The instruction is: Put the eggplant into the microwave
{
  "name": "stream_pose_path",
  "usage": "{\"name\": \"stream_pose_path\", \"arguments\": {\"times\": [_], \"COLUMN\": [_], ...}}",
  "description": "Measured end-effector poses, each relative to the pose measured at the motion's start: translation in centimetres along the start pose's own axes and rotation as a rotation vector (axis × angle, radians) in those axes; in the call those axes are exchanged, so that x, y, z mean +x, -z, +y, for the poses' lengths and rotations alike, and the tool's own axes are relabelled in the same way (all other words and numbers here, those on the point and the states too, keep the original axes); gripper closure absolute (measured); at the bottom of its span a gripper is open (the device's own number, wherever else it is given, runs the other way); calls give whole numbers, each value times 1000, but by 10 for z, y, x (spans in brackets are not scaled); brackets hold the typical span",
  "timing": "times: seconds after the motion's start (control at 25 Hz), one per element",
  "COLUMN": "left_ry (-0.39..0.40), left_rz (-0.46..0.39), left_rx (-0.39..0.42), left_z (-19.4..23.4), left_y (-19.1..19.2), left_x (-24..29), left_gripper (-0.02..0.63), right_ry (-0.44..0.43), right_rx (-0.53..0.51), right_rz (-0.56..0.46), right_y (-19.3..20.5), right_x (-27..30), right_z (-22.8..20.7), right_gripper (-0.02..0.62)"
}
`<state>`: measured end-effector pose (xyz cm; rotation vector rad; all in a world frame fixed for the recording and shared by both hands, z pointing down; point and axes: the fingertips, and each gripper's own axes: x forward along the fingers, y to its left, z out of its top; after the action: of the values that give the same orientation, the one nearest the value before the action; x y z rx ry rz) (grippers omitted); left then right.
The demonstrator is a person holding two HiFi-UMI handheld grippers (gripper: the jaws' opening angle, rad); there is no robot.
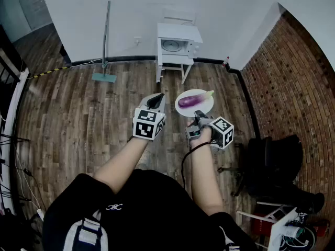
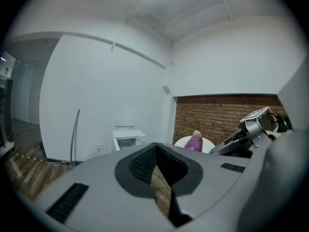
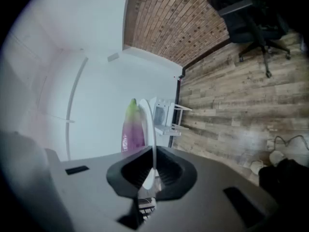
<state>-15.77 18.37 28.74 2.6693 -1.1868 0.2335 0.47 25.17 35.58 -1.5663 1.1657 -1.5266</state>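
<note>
A wood-plank floor point(image 1: 78, 109) fills the room, with a white wall point(image 1: 131, 14) at the far end and a brick wall point(image 1: 293, 72) on the right. A person in a black top point(image 1: 136, 208) stands mid-room, both forearms held out. A black office chair point(image 1: 272, 166) sits near the brick wall, to the person's right. A small white stand point(image 1: 180, 61) against the far wall carries the white microwave point(image 1: 175, 45), and a long-handled floor tool point(image 1: 106, 41) leans on the wall to its left. The right gripper point(image 1: 196, 118) is clamped on the near rim of a white plate point(image 1: 207, 106), held in the air well short of the microwave. The purple eggplant point(image 1: 191, 100), green at its stem end, lies on that plate. The left gripper point(image 1: 155, 99) is just left of the plate, its jaws drawn together with nothing between them.
</note>
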Motion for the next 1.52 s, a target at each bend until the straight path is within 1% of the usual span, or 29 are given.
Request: {"name": "stream_pose_path", "arguments": {"times": [0.36, 0.56, 0.76, 1.0, 1.28, 1.52], "left_ry": [22, 32, 61, 70, 95, 86], "left_rz": [10, 12, 13, 28, 56, 61], "left_rx": [-1, -19, -30, -58, -36, -17], "left_z": [28, 50, 65, 81, 79, 76], "left_y": [2, 5, 8, 14, 11, 1], "left_x": [1, 7, 12, 23, 62, 122], "left_gripper": [604, 604, 604, 604, 604, 604], "right_ry": [5, 2, -2, 19, 17, 12], "right_rx": [29, 29, 40, 32, 54, 58], "right_rz": [-42, -44, -67, -60, -66, -49], "right_y": [14, 27, 35, 43, 15, -33], "right_x": [20, 36, 45, 57, 81, 123], "right_z": [8, 11, 14, 14, 16, 17], "right_gripper": [569, 569, 569, 569, 569, 569]}}
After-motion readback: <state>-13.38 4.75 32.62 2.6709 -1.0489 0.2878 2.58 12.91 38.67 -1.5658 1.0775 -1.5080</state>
